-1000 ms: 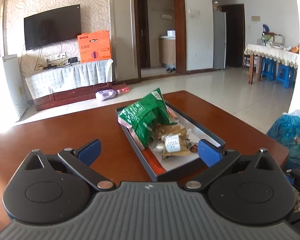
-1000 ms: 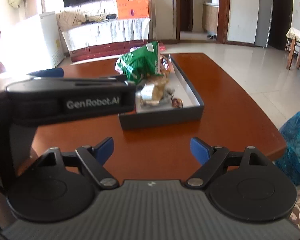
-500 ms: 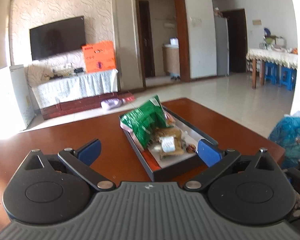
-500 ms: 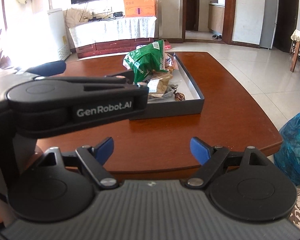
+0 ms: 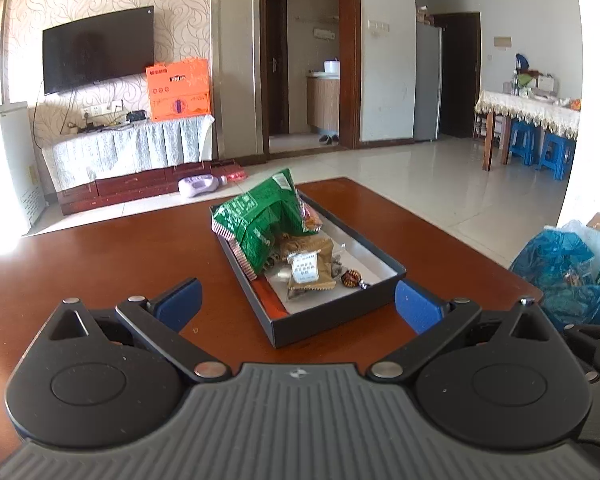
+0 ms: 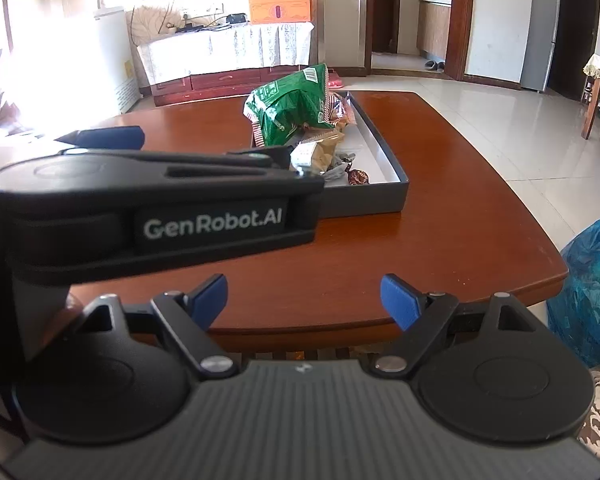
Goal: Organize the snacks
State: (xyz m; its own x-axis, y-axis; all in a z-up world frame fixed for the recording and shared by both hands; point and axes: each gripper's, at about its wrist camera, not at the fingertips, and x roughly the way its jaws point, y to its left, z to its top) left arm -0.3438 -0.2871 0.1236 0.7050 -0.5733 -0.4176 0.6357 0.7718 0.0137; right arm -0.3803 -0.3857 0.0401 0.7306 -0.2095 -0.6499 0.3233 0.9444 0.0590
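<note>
A dark grey shallow box (image 5: 332,322) stands on the brown table and holds the snacks: a green bag (image 5: 262,220) leaning at its far end, a brown packet with a white label (image 5: 310,270) and a small wrapped candy (image 5: 350,278). The box (image 6: 364,202), the green bag (image 6: 292,110) and the candy (image 6: 358,177) also show in the right wrist view. My left gripper (image 5: 298,304) is open and empty, just short of the box's near end. My right gripper (image 6: 304,300) is open and empty, back at the table's front edge, with the left gripper's body (image 6: 152,208) in front of it.
The brown table (image 5: 100,264) has a rounded front edge (image 6: 380,320). A blue plastic bag (image 5: 560,272) sits on the floor to the right. A TV stand with an orange box (image 5: 178,90) is far behind, and a dining table with blue stools (image 5: 540,148) at the far right.
Both grippers have drawn back from the box and risen a little; the box looks smaller and farther. The snacks have not moved. Both grippers stay open.
</note>
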